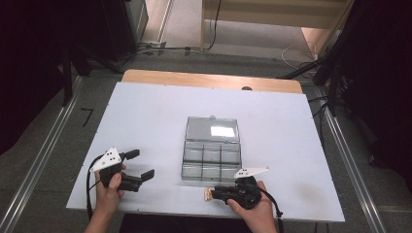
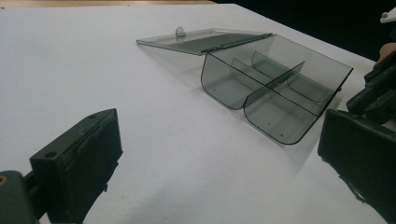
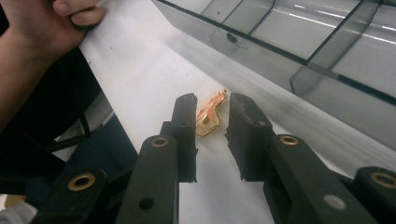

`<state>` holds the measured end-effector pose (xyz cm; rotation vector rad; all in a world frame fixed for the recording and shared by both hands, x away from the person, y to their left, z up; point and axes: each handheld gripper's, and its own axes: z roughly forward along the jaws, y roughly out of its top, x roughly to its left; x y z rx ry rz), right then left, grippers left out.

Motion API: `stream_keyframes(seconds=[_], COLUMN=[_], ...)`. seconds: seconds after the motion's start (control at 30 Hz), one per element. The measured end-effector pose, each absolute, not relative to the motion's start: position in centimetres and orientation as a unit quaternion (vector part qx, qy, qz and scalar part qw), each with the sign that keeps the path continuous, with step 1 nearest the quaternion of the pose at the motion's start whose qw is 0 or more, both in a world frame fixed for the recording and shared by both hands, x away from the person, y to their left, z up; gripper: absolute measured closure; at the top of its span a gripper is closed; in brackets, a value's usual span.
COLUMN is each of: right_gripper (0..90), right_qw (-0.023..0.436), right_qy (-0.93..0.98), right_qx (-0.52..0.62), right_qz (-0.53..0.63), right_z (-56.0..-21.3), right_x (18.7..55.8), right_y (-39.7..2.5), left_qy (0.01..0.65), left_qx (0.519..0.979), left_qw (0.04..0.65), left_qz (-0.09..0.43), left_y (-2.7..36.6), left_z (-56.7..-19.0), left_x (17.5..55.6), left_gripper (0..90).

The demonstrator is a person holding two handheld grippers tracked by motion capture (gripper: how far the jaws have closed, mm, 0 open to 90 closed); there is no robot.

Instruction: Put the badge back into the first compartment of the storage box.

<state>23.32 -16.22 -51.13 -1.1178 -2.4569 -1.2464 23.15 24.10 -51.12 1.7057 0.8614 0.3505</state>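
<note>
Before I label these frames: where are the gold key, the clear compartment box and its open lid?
gold key [image 3: 208,116], right gripper view, on its flat head between the jaws.
clear compartment box [image 1: 212,162], high view, on its middle dividers.
open lid [image 1: 213,129], high view, on its flat panel.

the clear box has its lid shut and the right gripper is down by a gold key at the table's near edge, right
Not quite: the clear box is open, its lid folded back flat on the table, as the high view shows. The rest holds: the right gripper has its jaws on either side of the gold key near the table's near edge.
</note>
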Motion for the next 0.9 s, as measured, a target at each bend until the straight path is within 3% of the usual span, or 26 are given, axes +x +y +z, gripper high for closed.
stream_keyframes(seconds=[0.6,0.9], right_gripper=[73.6,83.8], right_qw=[0.097,0.098], right_qy=[-0.825,-0.825], right_qx=[-0.387,-0.373], right_qz=[-0.401,-0.413], right_z=[-51.62,-51.54], right_x=[23.41,23.28], right_y=[-15.77,-15.70], left_qy=[0.364,0.365], left_qx=[0.729,0.729], left_qw=[0.560,0.560], left_qz=[0.147,0.148], left_y=[23.95,23.94], left_z=[-51.15,-51.16], left_x=[23.22,23.25], left_gripper=[0.0,0.0])
